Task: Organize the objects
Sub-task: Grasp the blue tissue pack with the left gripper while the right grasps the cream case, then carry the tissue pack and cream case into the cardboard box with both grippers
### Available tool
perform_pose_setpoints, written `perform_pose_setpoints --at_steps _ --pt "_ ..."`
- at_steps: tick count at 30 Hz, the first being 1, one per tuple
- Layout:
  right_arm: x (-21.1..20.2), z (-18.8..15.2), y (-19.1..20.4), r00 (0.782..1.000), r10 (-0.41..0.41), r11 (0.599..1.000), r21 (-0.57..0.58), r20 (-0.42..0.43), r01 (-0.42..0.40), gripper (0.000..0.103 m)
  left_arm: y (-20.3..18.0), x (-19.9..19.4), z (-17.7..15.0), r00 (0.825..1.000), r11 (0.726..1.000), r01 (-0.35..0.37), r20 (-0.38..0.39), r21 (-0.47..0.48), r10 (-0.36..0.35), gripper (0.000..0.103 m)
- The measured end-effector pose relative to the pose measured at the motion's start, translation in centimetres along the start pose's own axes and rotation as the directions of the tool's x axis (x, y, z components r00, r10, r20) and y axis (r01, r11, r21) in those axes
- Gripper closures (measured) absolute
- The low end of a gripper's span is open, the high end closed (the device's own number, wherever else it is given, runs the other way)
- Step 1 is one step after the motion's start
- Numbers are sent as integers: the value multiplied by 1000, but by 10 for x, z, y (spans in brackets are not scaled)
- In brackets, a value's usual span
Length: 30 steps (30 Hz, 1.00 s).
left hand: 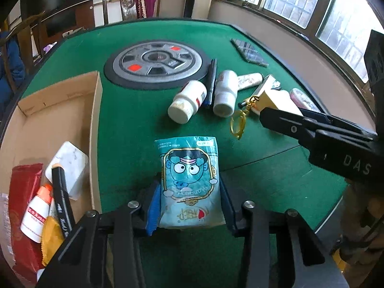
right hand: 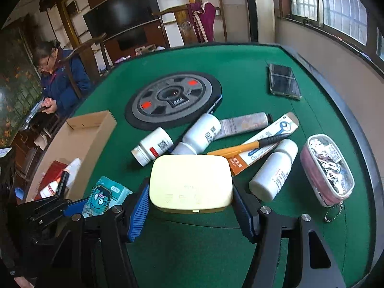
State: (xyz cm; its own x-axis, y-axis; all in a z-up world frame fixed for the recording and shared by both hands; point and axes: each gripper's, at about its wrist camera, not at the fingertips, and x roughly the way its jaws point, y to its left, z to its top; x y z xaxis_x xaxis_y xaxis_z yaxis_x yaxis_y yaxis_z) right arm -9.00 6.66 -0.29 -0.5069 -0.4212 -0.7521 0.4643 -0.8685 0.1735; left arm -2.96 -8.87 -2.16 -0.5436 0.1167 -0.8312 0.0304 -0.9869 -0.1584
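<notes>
My left gripper [left hand: 189, 206] is shut on a teal cartoon snack packet [left hand: 189, 180], held over the green table beside the cardboard box [left hand: 96, 110]. The packet also shows in the right wrist view [right hand: 103, 195]. My right gripper [right hand: 190, 199] is shut on a pale yellow rounded case [right hand: 190, 182]; in the left wrist view the case [left hand: 276, 100] shows ahead of the black gripper body, with a gold keyring [left hand: 238, 122] hanging from it. The box holds a red packet [left hand: 24, 192], a white case [left hand: 68, 165], a black marker [left hand: 61, 199] and a small white bottle [left hand: 36, 213].
On the green felt table [right hand: 240, 67] lie white bottles [right hand: 153, 148] [right hand: 204, 132] [right hand: 273, 170], a tube [right hand: 244, 122], an orange pen [right hand: 240, 147], a long box [right hand: 266, 139], a pink pouch [right hand: 326, 168], a phone [right hand: 284, 81] and the round centre panel [right hand: 172, 99]. A person [right hand: 60, 79] sits at the far left.
</notes>
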Motion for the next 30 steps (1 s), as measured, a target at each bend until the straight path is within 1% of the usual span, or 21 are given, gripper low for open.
perform_pose_setpoints --at_steps 5,10,13,19,30 --pt "-16 4 11 999 17 1000 -13 41 -16 35 4 -18 6 1000 1000 8 29 1 -9 62" --pt "-25 8 22 997 41 999 -27 63 -40 35 10 -37 10 998 1000 6 61 -2 -6 63" --pt "-26 10 31 996 54 998 -38 67 -52 35 15 -45 12 997 1000 -2 74 -3 2 63" --pt "-27 15 45 994 88 995 -46 69 -85 35 28 -51 12 998 1000 -7 68 -17 8 63" --pt "-18 31 86 986 159 983 -101 57 -153 35 66 -70 16 995 997 -48 90 -54 53 63"
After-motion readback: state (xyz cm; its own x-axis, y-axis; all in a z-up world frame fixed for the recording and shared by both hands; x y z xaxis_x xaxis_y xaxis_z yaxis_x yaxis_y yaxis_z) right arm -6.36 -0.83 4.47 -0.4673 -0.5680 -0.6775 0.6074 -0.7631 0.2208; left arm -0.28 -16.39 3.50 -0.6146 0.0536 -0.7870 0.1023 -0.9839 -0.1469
